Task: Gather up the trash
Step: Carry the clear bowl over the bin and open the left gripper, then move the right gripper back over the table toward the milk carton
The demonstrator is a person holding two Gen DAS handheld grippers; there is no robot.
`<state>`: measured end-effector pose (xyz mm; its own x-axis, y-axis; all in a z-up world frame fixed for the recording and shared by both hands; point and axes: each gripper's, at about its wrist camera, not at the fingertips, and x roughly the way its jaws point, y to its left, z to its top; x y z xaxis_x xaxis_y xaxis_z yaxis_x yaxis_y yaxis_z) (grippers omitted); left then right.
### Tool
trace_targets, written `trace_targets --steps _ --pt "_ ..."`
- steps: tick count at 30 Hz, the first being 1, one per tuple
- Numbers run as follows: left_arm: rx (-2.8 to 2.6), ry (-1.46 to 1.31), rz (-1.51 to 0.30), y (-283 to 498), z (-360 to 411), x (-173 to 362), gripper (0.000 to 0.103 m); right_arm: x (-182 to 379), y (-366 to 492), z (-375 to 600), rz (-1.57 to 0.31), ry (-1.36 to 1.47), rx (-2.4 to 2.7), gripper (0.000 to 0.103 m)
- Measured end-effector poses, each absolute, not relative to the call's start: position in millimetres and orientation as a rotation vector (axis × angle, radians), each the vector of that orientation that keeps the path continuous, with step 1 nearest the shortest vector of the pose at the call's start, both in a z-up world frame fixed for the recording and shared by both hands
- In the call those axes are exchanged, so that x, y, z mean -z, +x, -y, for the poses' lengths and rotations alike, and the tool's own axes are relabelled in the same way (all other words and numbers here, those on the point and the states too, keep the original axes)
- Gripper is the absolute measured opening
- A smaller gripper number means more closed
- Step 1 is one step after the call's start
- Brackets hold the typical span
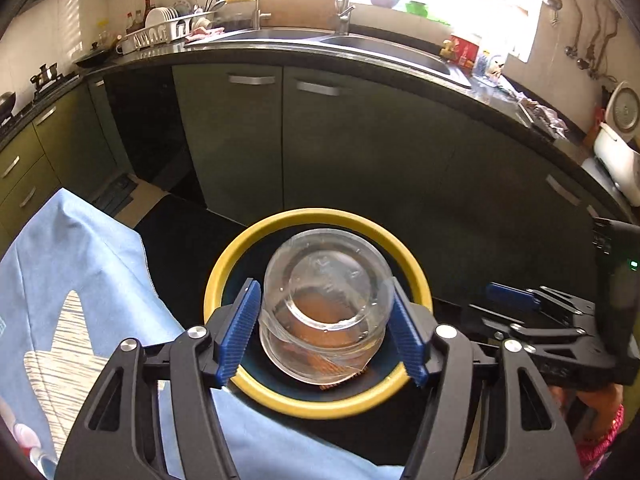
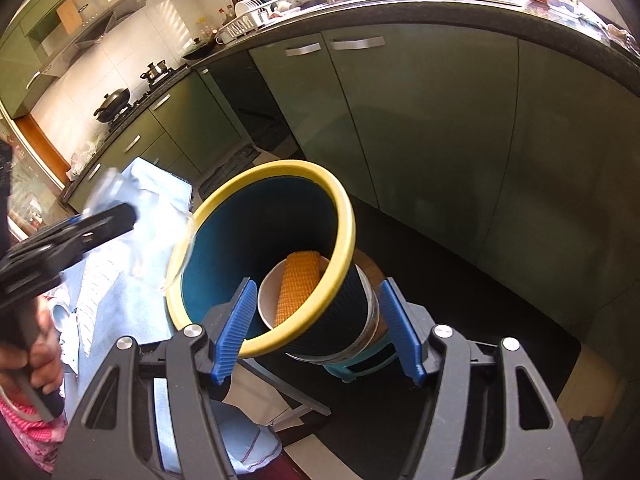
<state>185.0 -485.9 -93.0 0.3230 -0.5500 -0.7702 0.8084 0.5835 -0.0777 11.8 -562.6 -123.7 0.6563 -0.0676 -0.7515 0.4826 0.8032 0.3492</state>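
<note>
A clear plastic container [image 1: 324, 320] lies mouth toward me between the blue pads of my left gripper [image 1: 323, 282], right over the mouth of a yellow-rimmed bin [image 1: 320, 214]. The pads stand just off its sides, so this gripper is open. Blurred, the left gripper [image 2: 120, 212] and the clear plastic [image 2: 182, 248] show at the bin's left rim in the right wrist view. The bin [image 2: 280, 168] is blue inside and holds a white bowl [image 2: 268, 300] and an orange ribbed piece [image 2: 300, 288]. My right gripper [image 2: 318, 282] is open and empty, just right of the bin [image 1: 532, 300].
A light blue cloth [image 1: 80, 280] covers a surface left of the bin. Green cabinet doors [image 1: 320, 140] under a dark counter with a sink [image 1: 360, 44] stand close behind. A person's hand [image 2: 36, 360] with a pink sleeve holds the left gripper. A black mat [image 2: 500, 340] lies underneath.
</note>
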Motion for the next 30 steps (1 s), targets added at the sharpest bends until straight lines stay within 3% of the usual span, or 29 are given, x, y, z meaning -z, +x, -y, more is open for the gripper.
trace_targets --steps 2,8,21,30 --pt "0.877 0.343 -0.850 190.1 485.6 93.9 0.079 123.8 11.3 562.2 -0.801 0.568 0.330 0.061" --pt "0.821 0.289 -0.788 184.4 439.1 64.5 0.080 125.3 16.4 557.2 -0.813 0.560 0.320 0.061" --pt "0.629 0.190 -0.639 123.0 248.3 5.5 0.088 120.3 47.5 506.9 -0.861 0.474 0.216 0.061" --pt "0.523 0.157 -0.648 81.4 136.1 19.5 0.089 102.6 82.1 418.8 -0.883 0.346 0.016 0.061"
